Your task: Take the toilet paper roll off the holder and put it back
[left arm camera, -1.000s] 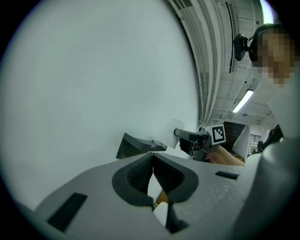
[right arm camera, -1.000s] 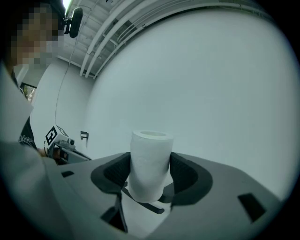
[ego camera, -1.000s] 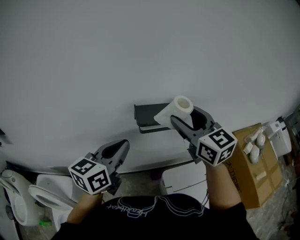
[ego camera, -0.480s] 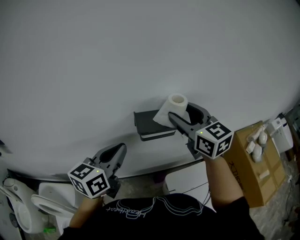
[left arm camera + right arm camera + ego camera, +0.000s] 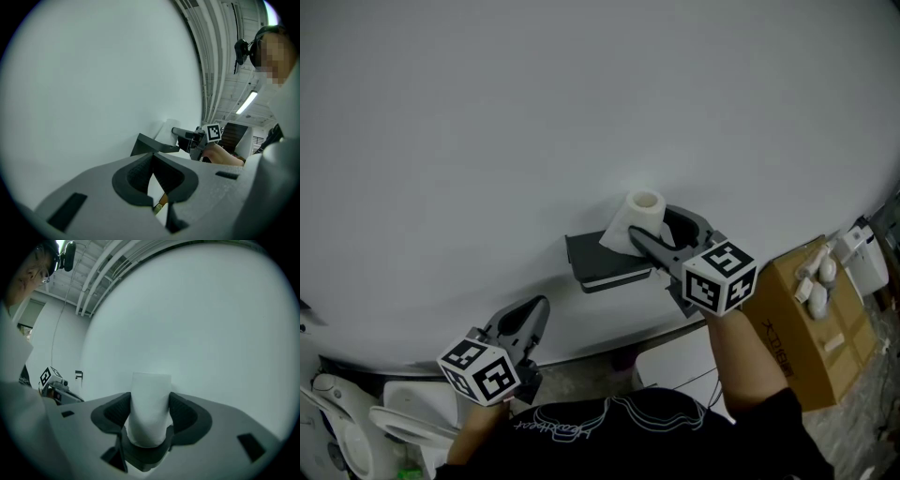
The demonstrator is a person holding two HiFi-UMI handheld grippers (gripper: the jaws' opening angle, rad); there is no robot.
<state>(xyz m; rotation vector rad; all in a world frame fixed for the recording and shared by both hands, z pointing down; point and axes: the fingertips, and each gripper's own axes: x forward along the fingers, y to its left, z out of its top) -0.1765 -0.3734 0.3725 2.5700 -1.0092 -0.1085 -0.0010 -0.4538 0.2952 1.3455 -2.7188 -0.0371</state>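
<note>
In the head view my right gripper (image 5: 651, 227) is shut on the white toilet paper roll (image 5: 637, 217). The roll stands upright, just above the right end of the dark grey holder (image 5: 602, 263) on the wall. In the right gripper view both pads press the sides of the roll (image 5: 149, 413). My left gripper (image 5: 531, 317) hangs lower left of the holder, shut with nothing in it. In the left gripper view its tips meet (image 5: 153, 157). Beyond them are the holder (image 5: 151, 145), the roll (image 5: 166, 133) and the right gripper (image 5: 187, 136).
A plain white wall (image 5: 581, 112) fills most of the view. At the right stands a cardboard box (image 5: 811, 323) with small white items (image 5: 817, 283) on it. A toilet (image 5: 403, 427) is at the lower left, and a white box (image 5: 680, 361) sits on the floor below the holder.
The right gripper has carried the roll a little left and closer to the wall, toward the holder. The left gripper has drifted lower in the head view. Both grips look unchanged.
</note>
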